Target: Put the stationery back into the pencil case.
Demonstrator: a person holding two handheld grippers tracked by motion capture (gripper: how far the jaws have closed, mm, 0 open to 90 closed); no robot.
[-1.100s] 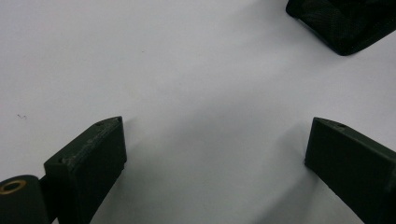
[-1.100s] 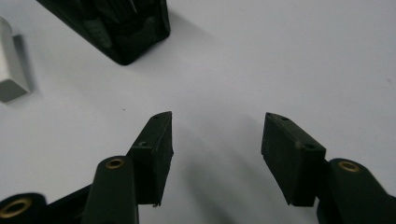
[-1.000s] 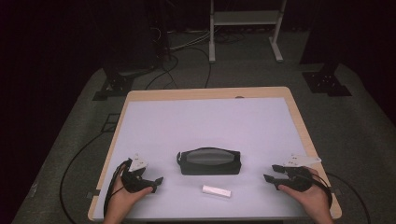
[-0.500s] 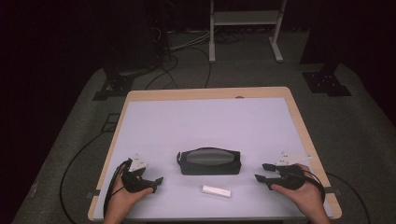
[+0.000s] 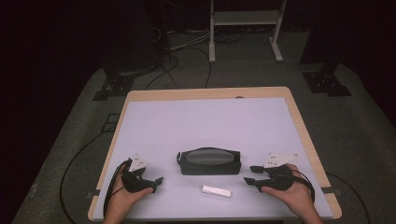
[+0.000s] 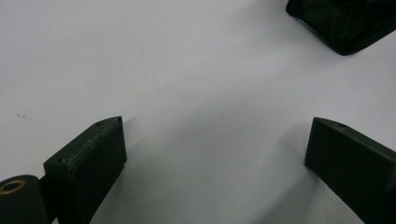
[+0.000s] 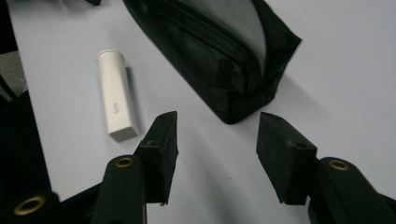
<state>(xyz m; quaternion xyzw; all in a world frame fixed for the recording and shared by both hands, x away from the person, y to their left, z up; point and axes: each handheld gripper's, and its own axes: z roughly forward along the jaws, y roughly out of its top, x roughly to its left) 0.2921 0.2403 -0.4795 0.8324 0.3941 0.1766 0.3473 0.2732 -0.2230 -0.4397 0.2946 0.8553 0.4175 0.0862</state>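
Two hand-held grippers flank a black pouch point(image 5: 208, 161) lying near the front edge of a white-topped table point(image 5: 205, 121). Left of the pouch, the left gripper point(image 5: 156, 182) rests with its jaws spread wide over bare tabletop, nothing between them. Right of the pouch, the right gripper point(image 5: 249, 175) points at the pouch's end, its jaws partly parted, just narrowing and empty. Just in front of the pouch lies a small white tube point(image 5: 216, 191)
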